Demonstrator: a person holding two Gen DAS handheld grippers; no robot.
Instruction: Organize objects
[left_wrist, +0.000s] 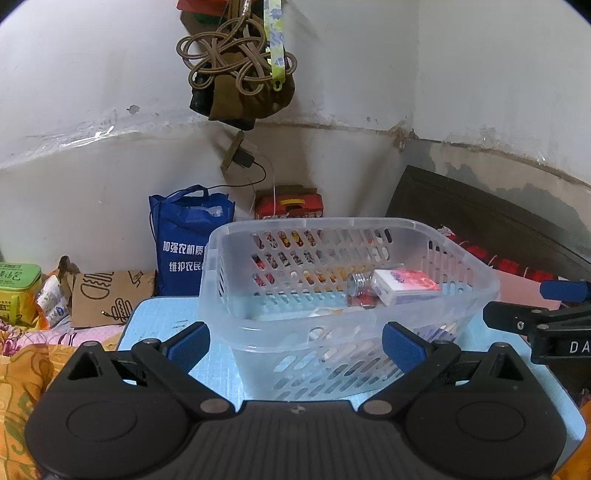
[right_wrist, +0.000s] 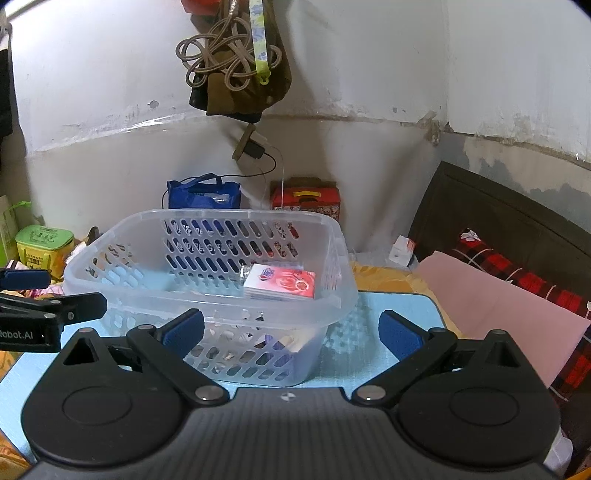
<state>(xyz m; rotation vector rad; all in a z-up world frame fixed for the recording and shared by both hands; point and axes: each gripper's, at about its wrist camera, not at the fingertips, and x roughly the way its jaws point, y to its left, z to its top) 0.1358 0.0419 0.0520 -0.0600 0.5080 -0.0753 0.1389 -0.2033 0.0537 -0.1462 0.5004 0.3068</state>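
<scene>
Right now, both of your grippers are spread wide and hold nothing: the left gripper (left_wrist: 295, 345) and the right gripper (right_wrist: 291, 332) each hang just in front of the clear plastic basket (left_wrist: 424, 223). That basket sits on the blue mat (right_wrist: 402, 314). Inside it, near the far right corner, a red and white packet (right_wrist: 282, 282) lies flat, and a small glass jar (left_wrist: 357, 286) rests on its side, touching the packet. Some other small bits lie on the basket floor, but they are too blurry to name. The basket looks light and a bit bendy, and its smooth rim could slip, so pinch the rim, or a wall by the slots, and lift it level. The packet looks soft and light, so hold it by its thin sides. The jar looks hard, slick and easy to break; it may roll, so squeeze gently across its middle.
</scene>
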